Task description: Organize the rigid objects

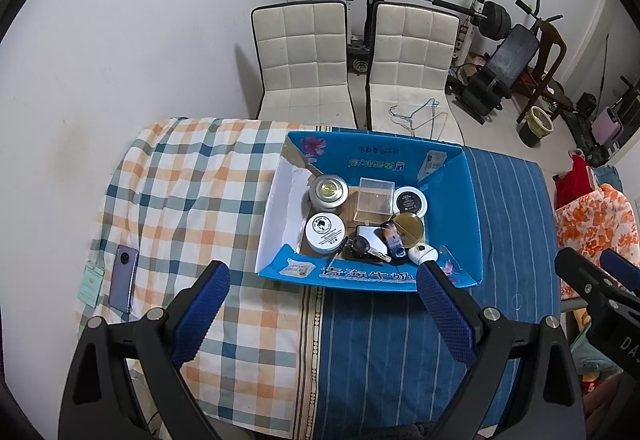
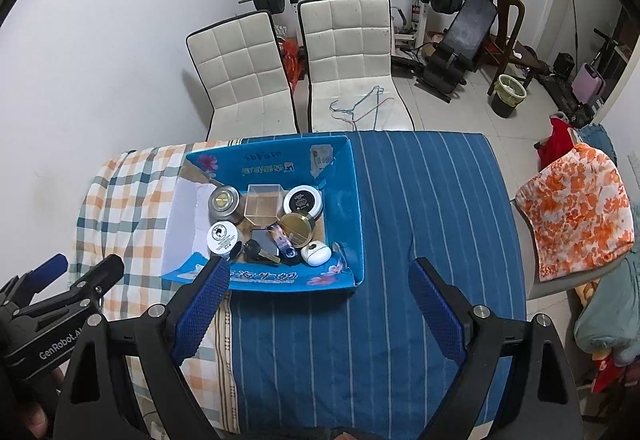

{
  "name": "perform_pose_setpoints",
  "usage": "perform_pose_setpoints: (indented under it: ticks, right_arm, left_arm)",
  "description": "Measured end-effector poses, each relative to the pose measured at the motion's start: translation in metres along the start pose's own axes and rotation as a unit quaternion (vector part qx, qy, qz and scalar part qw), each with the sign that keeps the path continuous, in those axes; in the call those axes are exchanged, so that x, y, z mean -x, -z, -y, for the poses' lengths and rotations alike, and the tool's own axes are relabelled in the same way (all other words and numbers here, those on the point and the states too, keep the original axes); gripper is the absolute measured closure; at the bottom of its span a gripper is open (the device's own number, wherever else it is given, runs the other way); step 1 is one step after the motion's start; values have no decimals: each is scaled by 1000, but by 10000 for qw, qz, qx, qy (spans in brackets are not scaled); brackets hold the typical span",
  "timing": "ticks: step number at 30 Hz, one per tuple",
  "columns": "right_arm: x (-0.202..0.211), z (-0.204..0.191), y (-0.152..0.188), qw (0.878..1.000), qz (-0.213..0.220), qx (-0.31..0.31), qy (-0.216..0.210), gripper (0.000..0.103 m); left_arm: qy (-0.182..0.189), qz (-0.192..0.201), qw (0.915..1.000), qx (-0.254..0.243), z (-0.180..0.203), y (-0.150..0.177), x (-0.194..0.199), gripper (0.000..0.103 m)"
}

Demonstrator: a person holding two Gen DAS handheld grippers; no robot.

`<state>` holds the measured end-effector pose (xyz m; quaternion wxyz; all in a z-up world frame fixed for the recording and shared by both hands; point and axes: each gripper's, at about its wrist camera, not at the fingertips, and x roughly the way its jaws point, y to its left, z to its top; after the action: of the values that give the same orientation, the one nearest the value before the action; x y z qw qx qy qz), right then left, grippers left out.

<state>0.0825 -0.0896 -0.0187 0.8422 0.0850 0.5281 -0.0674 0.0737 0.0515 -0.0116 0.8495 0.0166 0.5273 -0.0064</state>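
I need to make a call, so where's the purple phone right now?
The purple phone lies outside the blue box, on the checked cloth at the far left of the left wrist view, beside a pale green card.

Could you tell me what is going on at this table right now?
A person holds two grippers above a cloth-covered table, both open and empty. The left gripper and right gripper hover just short of a blue cardboard box. Small items already sit inside: round tins, a clear plastic box, a key and a white case. A phone lies outside on the checked cloth.
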Motion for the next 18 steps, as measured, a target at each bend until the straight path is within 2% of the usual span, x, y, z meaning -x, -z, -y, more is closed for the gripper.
perform_pose_setpoints:
  ticks: [18]
  right_arm:
    - [4,-2,3,9999,27,118,70,10]
  left_arm:
    - [-20,63,10000,28,-10,-4,1,7]
